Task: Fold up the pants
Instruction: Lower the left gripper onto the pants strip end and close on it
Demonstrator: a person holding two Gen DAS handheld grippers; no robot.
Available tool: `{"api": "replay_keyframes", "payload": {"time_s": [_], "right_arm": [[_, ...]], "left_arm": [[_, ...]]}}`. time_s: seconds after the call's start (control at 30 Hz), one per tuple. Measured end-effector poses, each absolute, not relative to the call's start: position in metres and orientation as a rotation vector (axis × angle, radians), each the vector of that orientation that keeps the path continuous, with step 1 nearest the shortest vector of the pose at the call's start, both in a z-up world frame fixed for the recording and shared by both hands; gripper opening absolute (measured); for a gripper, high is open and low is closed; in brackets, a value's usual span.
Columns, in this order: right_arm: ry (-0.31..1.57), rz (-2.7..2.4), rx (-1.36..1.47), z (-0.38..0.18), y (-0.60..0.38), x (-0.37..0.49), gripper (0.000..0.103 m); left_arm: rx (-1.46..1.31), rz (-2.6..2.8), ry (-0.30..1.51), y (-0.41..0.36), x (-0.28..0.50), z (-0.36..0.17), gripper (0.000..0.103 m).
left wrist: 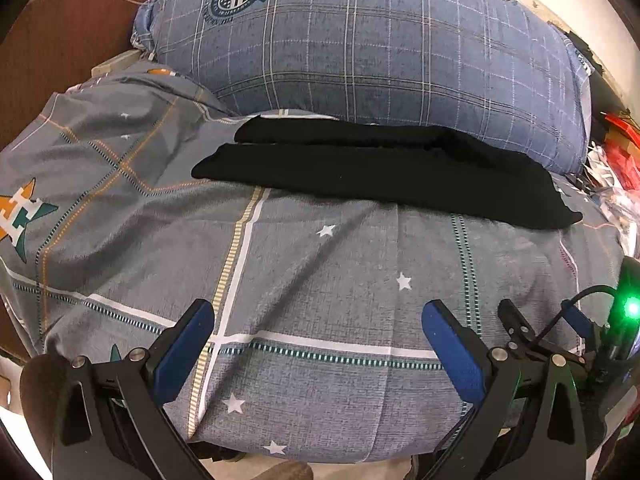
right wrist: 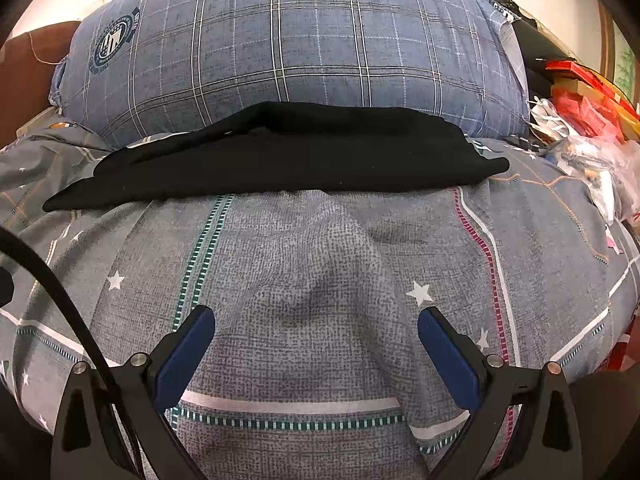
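Black pants [left wrist: 384, 168] lie folded in a long flat strip across the grey patterned bed cover [left wrist: 320, 280], just in front of a blue plaid pillow [left wrist: 360, 40]. They also show in the right wrist view [right wrist: 288, 156]. My left gripper [left wrist: 318, 316] is open and empty, hovering over the cover well short of the pants. My right gripper [right wrist: 316, 318] is open and empty too, also short of the pants. The right gripper's fingers [left wrist: 516, 320] show at the lower right of the left wrist view.
The plaid pillow [right wrist: 288, 40] stands right behind the pants. A brown headboard [left wrist: 60, 40] is at the far left. Red packets and plastic bags [right wrist: 580, 128] pile at the right side of the bed. A black cable [right wrist: 60, 300] crosses the right wrist view's left edge.
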State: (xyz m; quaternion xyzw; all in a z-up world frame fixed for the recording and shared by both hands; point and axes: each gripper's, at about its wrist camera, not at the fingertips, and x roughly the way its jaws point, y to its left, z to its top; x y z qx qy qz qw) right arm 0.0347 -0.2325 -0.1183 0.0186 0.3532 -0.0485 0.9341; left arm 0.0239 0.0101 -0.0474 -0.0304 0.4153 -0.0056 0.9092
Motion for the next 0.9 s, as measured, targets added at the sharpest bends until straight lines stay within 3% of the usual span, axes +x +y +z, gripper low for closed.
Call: {"api": "replay_keyframes", "payload": {"time_s": [0.63,0.9], "right_arm": [[0.73,-0.083,0.047,-0.124,-0.234,0.037,0.103],[0.754,-0.089,0.058,-0.131,-0.237,0.041,0.103]], "left_arm": [[-0.062,0.043,1.082,0.026,0.051,-0.112,0.103],[-0.061,0.032,1.053,0.032,0.047,-0.114,0.103]]}}
